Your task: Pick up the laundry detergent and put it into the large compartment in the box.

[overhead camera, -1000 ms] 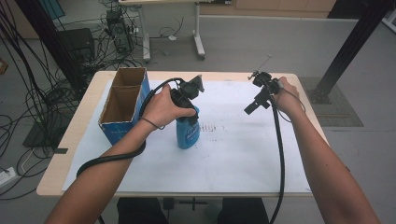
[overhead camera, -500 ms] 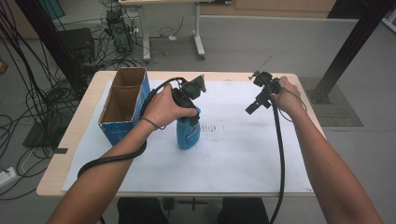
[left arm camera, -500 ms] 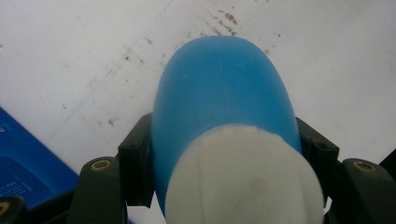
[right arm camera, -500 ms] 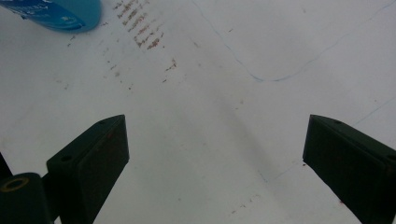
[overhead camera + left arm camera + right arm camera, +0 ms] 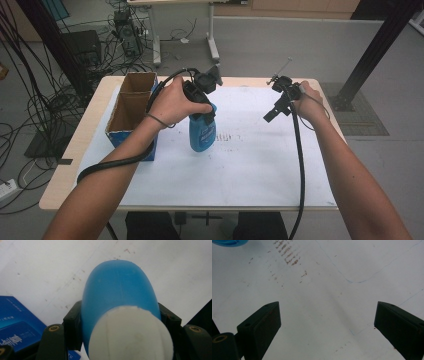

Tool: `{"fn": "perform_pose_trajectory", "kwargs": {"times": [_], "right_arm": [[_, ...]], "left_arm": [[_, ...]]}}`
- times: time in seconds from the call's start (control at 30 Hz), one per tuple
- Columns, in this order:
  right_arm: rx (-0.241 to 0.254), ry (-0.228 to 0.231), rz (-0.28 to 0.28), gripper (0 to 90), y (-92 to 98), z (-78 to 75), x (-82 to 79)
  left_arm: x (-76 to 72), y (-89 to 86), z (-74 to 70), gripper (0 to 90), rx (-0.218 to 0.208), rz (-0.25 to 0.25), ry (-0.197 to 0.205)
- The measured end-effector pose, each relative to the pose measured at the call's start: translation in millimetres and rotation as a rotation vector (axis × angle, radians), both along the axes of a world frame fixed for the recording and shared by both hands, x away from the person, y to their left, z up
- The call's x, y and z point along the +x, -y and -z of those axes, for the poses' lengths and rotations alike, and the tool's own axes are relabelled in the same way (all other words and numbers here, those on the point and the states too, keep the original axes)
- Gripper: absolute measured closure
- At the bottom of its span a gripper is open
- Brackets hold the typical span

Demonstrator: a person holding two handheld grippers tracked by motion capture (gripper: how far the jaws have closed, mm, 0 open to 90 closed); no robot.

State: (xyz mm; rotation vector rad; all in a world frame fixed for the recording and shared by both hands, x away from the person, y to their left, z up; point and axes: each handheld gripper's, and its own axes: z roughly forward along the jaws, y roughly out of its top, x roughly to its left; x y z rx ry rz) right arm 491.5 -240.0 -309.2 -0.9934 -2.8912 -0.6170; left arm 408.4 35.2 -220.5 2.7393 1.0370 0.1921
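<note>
A blue bottle with a white cap hangs upright a little above the white sheet, left of the table's middle. My left gripper is shut on its upper part from above. In the left gripper view the black jaws press on both sides of the bottle, just below the cap, with my left gripper looking down along it. My right gripper is held above the sheet at the right and stands open. Its own view shows nothing between the wide jaws of my right gripper, and the bottle's edge at the top left.
An open blue cardboard box with two compartments stands at the table's left, close to the bottle; its blue side appears in the left gripper view. A white sheet with faint marks covers the wooden table. Cables trail over both forearms.
My left gripper has risen with the blue bottle in it, so the bottle has left the sheet. The right gripper has stayed where it was.
</note>
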Motion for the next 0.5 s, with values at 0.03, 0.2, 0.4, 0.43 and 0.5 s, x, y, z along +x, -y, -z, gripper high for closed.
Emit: {"fn": "perform_pose_trajectory", "kwargs": {"times": [0.03,0.2,0.4,0.43,0.5], "right_arm": [[-0.001,-0.002,0.000,6.8,-0.1,-0.8,-0.5],[-0.005,0.002,-0.002,6.8,-0.6,-2.1,-1.1],[-0.011,0.007,-0.012,6.9,-4.2,-3.3,0.6],[-0.013,0.011,-0.015,7.0,-5.7,-3.9,1.0],[-0.011,0.013,-0.017,7.0,-6.4,-4.0,1.2]], "left_arm": [[-0.5,0.4,-3.8,37.2,-0.004,0.004,0.007],[-3.3,3.6,-27.0,37.2,0.004,0.013,0.029],[-5.5,5.9,-48.6,37.2,-0.002,0.024,0.031],[-5.4,5.5,-52.7,37.2,-0.015,0.023,0.027],[-5.5,5.3,-55.4,37.2,-0.017,0.024,0.023]]}}
